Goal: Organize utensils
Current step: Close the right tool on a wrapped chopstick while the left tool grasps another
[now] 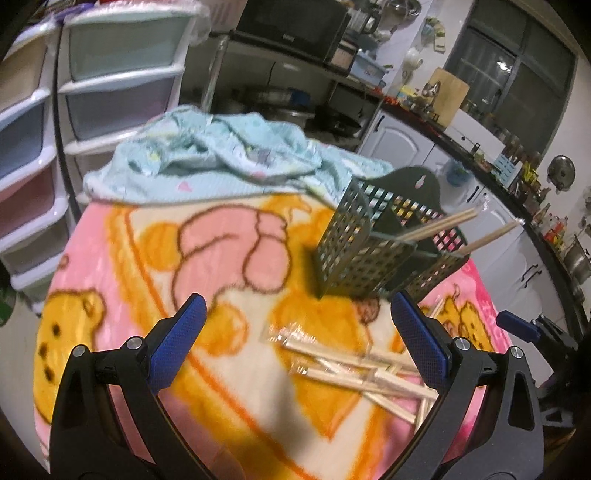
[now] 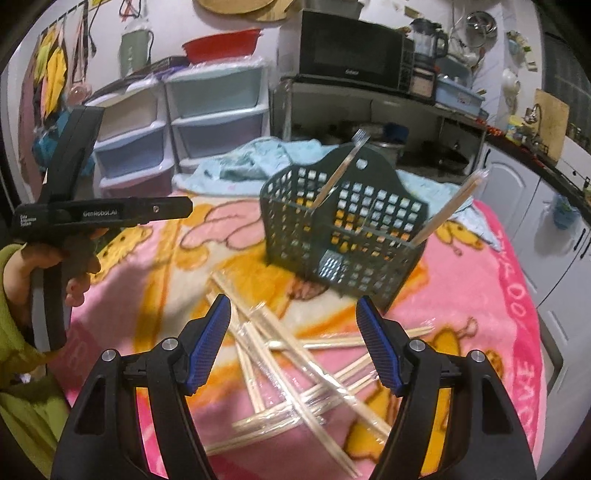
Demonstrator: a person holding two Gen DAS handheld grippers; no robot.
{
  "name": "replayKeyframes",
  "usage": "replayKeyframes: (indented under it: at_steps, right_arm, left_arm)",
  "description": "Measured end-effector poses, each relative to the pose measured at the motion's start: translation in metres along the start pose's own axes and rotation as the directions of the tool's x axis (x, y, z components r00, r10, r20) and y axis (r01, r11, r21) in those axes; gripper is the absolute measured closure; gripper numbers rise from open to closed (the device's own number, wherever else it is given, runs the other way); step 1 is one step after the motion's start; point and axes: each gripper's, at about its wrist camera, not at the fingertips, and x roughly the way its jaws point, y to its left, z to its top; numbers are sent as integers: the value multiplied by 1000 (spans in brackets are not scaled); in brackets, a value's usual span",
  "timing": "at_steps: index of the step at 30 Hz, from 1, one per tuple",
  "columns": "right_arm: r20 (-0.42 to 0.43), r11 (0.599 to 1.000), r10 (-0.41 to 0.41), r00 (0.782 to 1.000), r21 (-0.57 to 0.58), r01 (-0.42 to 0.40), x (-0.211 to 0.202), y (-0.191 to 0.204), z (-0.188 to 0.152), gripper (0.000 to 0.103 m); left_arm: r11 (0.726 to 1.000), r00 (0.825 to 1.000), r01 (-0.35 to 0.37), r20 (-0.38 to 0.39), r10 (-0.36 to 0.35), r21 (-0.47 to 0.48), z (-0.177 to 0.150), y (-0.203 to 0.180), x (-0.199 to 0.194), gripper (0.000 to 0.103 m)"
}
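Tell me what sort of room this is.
Most likely a home kitchen: a microwave on a metal rack, white cabinets under a dark counter crowded with bottles, and plastic drawer units against the wall.

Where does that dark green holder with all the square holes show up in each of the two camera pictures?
Left wrist view: the green holder stands right of centre, beyond the wrapped chopsticks.
Right wrist view: the green holder stands just right of centre, above the chopstick pile.
Shared landmark: the black microwave on the shelf behind.
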Motion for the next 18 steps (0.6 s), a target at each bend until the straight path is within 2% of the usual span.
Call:
replayKeyframes:
  at_steps: [4, 12, 18]
  right_arm:
    - [-34, 1000, 22, 999, -13, -22, 11, 6, -6, 38]
    - [-111, 997, 56, 992, -44, -61, 35, 18, -18, 46]
    - [-165, 995, 65, 984, -65, -77, 55, 24, -26, 54]
  left_arm:
    - [1000, 999, 13, -38, -14, -28, -8, 8, 6, 12]
    - [994, 990, 63, -121, -74, -92, -26, 21, 18, 33]
    - [980, 968, 129, -194, -157, -150, -38, 24, 33, 41]
